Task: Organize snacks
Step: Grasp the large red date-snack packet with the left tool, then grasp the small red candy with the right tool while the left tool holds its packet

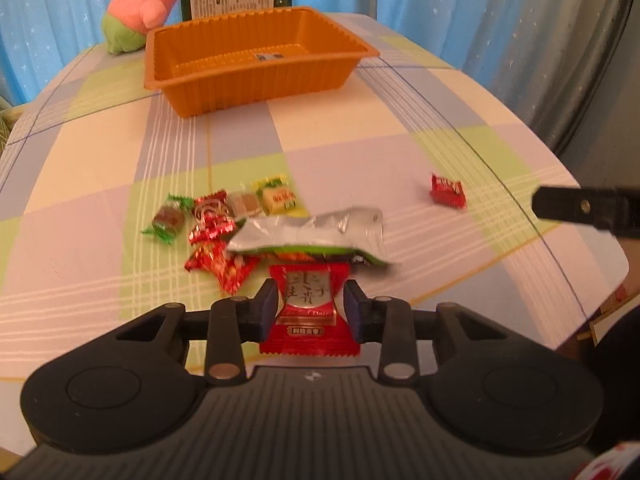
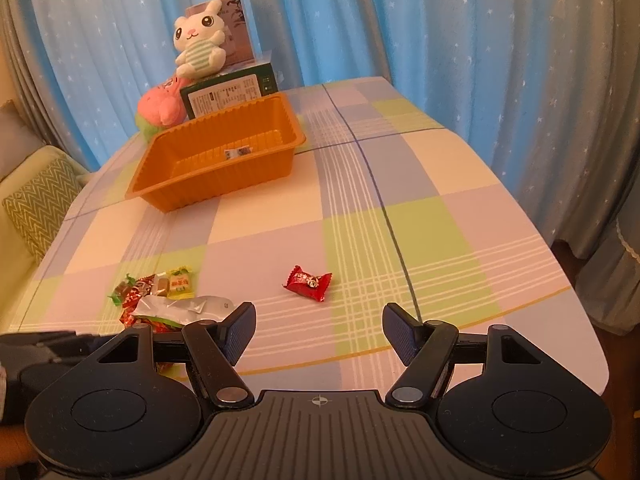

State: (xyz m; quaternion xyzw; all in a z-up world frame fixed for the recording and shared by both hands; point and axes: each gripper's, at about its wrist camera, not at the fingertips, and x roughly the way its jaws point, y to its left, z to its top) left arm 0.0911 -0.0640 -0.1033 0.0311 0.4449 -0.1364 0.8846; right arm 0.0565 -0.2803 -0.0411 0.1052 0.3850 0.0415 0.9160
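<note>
Left tool clamping a red snack packet; right tool hanging with fingers apart, gripping nothing.
I am viewing a checked pastel table against blue starred curtains; more snacks are lying clustered ahead, one red candy sitting alone, the orange tray sitting at the far end.

Surface: plaid cloth, pastel lilac/cream/lime/blue squares w/ white stripes. Tray: orange, ribbed. Curtain: light blue w/ white stars. Left tool: black, blue pads; packet between them red w/ silver panel. Pouch: silver, green edge. Lone candy: red. Pile incl. green, red, yellow wrappers. Bunny: white, green-striped. Plush: pink/green. Box: dark green, white label.
</note>
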